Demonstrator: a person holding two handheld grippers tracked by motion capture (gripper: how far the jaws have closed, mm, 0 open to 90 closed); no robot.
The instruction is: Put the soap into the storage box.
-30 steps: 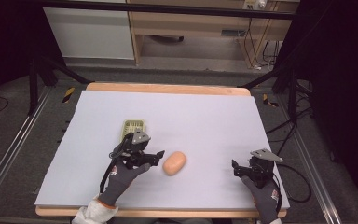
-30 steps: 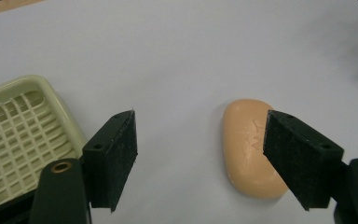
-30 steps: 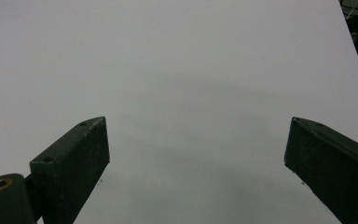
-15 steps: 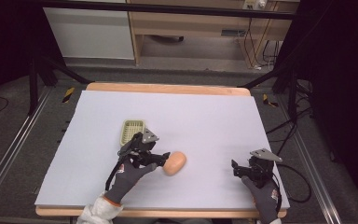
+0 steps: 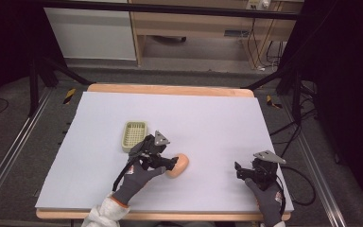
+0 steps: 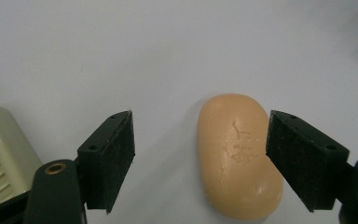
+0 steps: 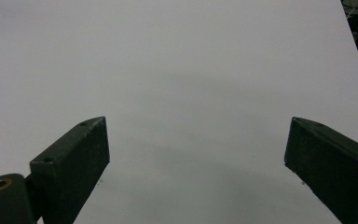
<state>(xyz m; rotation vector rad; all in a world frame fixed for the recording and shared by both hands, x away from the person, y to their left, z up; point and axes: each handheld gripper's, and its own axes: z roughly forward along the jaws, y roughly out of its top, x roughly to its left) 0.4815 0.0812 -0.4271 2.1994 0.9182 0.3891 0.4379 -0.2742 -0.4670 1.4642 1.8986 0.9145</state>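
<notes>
The left tongs (image 6: pixel 200 158) are wide open. A peach-colored bar of soap (image 6: pixel 237 154) lies flat on the white table (image 6: pixel 121 56) between the two black jaws. The jaw on the right side of the left gripper view looks like it is touching the soap's edge. The other jaw is apart from it, with bare table in between. Nothing is squeezed or lifted.

The right tongs (image 7: pixel 196 158) are wide open too, and hold nothing. There is just white table in front of them.

From the high view, the soap (image 5: pixel 178 165) sits near the front middle of the table, right by the left tongs (image 5: pixel 163 161). A small pale yellow tray (image 5: pixel 134 135) with a grid bottom lies just behind the left hand (image 5: pixel 139 175). The right tongs (image 5: pixel 246 171) rest well apart, near the front right corner.

The left gripper view shows cracks on top of the soap, and a corner of the tray (image 6: pixel 0 154) at its left edge.
</notes>
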